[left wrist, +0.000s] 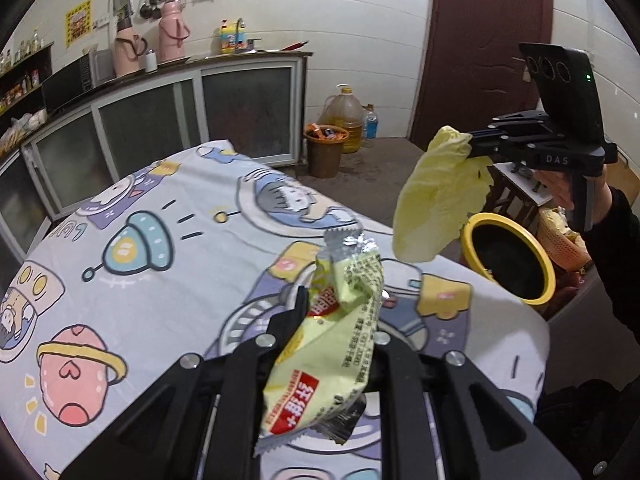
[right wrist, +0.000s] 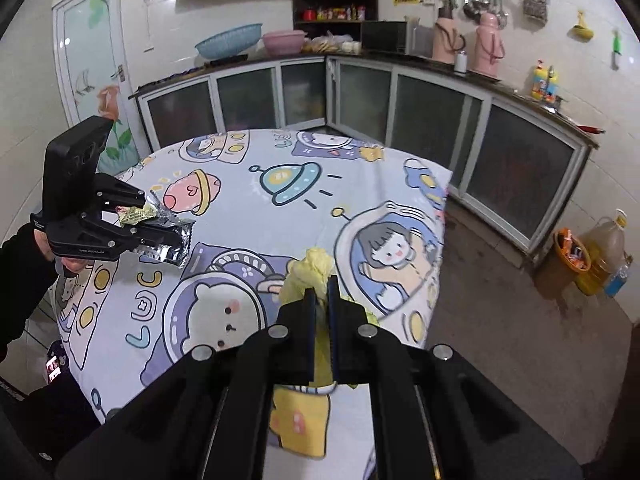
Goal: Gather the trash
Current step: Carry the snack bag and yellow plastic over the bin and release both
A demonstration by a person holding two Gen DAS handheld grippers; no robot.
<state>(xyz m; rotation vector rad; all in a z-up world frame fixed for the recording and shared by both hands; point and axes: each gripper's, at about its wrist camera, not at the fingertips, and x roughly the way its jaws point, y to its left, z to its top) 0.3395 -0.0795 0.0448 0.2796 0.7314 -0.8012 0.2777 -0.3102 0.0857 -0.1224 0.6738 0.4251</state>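
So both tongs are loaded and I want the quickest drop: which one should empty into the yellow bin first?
Right. The right tongs hold the cabbage leaf beside the yellow bin; the left tongs, gripping the snack wrapper, are over the table.

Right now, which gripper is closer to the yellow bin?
Right. The right gripper holds a cabbage leaf just above the yellow bin; the left gripper, gripping a snack wrapper, sits farther back over the table.

I see the counter (right wrist: 280,216) top bare across its middle, free for either tool to pass. Off its right edge the yellow bin (left wrist: 516,264) stands open-mouthed, with a stool (left wrist: 516,192) and orange basket (left wrist: 560,240) crowding just behind.
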